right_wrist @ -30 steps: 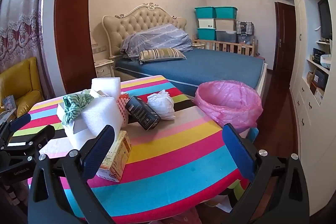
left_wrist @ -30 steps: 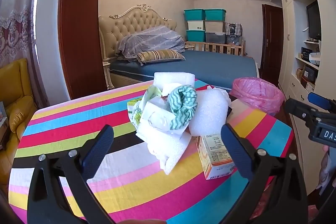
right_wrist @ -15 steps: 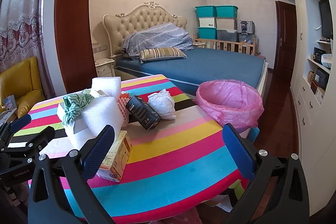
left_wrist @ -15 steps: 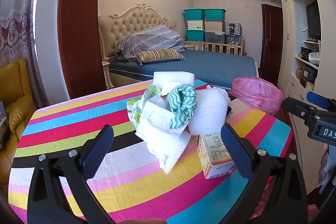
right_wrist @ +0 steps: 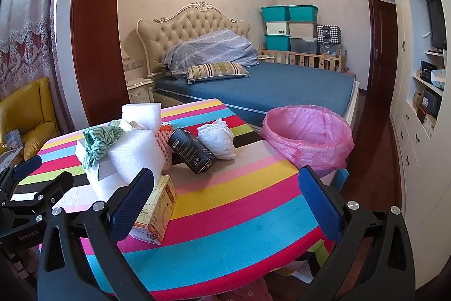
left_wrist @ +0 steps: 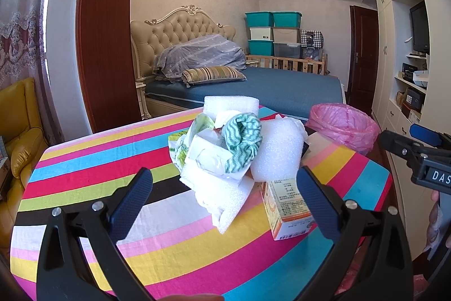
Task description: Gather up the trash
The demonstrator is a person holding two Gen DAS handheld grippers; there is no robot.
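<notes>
Crowding striped cloth (right_wrist: 225, 205) — puffy foam block (right_wrist: 135, 157), crinkled bag (right_wrist: 307, 137).

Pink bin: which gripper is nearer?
Right. The right gripper hangs open over the table's near edge, with the pink bin just beyond its right finger; the left gripper faces the trash pile, farther off.

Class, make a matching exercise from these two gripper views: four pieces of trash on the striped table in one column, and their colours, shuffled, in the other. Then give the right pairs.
Things
1. crumpled cloth
2. tied bag
3. long box
4. small carton

Colours
A. black
B. orange and white
C. green and white
D. white

Pairs: 1-C, 2-D, 3-A, 4-B
</notes>
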